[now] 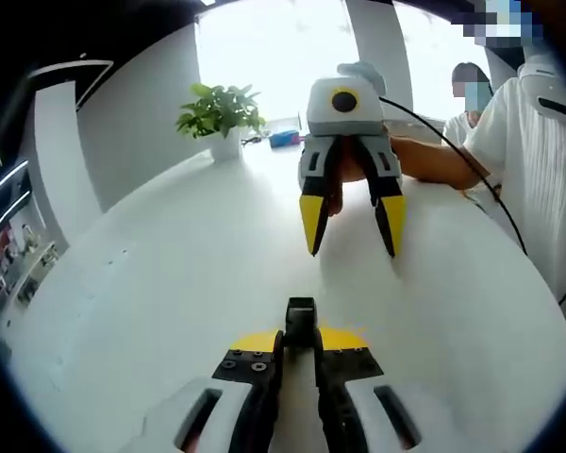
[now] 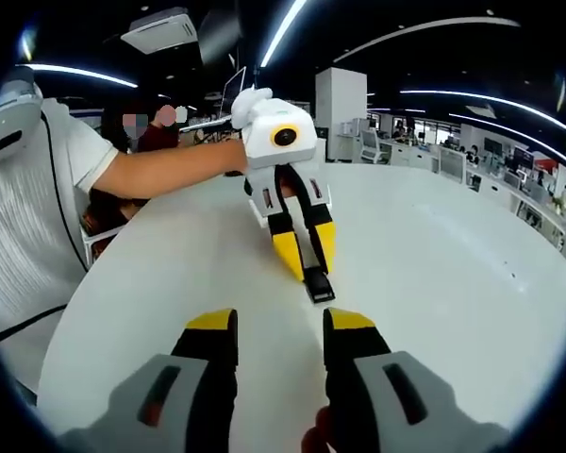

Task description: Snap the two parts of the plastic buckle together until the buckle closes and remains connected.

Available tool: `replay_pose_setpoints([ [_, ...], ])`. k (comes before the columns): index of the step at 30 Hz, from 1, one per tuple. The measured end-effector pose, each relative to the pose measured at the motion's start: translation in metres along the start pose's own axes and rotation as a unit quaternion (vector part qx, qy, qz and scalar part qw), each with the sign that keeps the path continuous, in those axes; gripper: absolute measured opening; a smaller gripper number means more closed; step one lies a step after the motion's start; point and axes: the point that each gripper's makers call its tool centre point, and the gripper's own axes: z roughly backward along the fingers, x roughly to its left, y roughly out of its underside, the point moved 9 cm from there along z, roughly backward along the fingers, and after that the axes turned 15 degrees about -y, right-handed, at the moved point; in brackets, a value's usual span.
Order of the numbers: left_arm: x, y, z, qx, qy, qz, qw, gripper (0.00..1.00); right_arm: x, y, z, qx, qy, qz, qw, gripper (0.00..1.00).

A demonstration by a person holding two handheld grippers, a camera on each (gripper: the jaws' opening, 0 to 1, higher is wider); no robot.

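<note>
One buckle piece (image 1: 300,319) in left gripper's (image 1: 299,354) jaws.

Left gripper view: the black buckle part (image 1: 300,323) is largely hidden between the left gripper's (image 1: 300,354) closed jaws; its shape beyond the protruding tip cannot be told. The potted plant (image 1: 221,118) at the table's (image 1: 151,283) far edge is small, its pot washed out by window glare. Right gripper view: the right gripper's (image 2: 279,342) body is cut off at the near edge. The person's torso (image 2: 33,217) is cut off at the left.
</note>
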Motion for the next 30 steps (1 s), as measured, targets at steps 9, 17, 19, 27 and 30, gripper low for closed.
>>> replay_pose_setpoints([
  [9, 0.014, -0.001, -0.004, 0.006, -0.002, -0.01, 0.9999, 0.12, 0.0, 0.001, 0.001, 0.004, 0.003, -0.002, 1.0, 0.37],
  [17, 0.024, -0.002, -0.009, 0.01, -0.001, -0.012, 0.9999, 0.12, 0.001, -0.005, 0.008, -0.018, 0.006, -0.002, 0.9998, 0.38],
  [19, 0.027, -0.002, -0.011, 0.011, 0.0, -0.011, 0.9999, 0.12, 0.002, -0.005, 0.007, -0.019, 0.01, -0.002, 0.9998, 0.38],
  [27, 0.036, -0.001, -0.015, 0.015, -0.004, -0.019, 0.9997, 0.12, 0.0, -0.004, 0.01, -0.019, 0.016, -0.004, 0.9997, 0.38],
  [30, 0.038, -0.001, -0.016, 0.016, -0.005, -0.021, 0.9996, 0.12, 0.0, -0.006, 0.01, -0.02, 0.016, -0.002, 0.9997, 0.38],
])
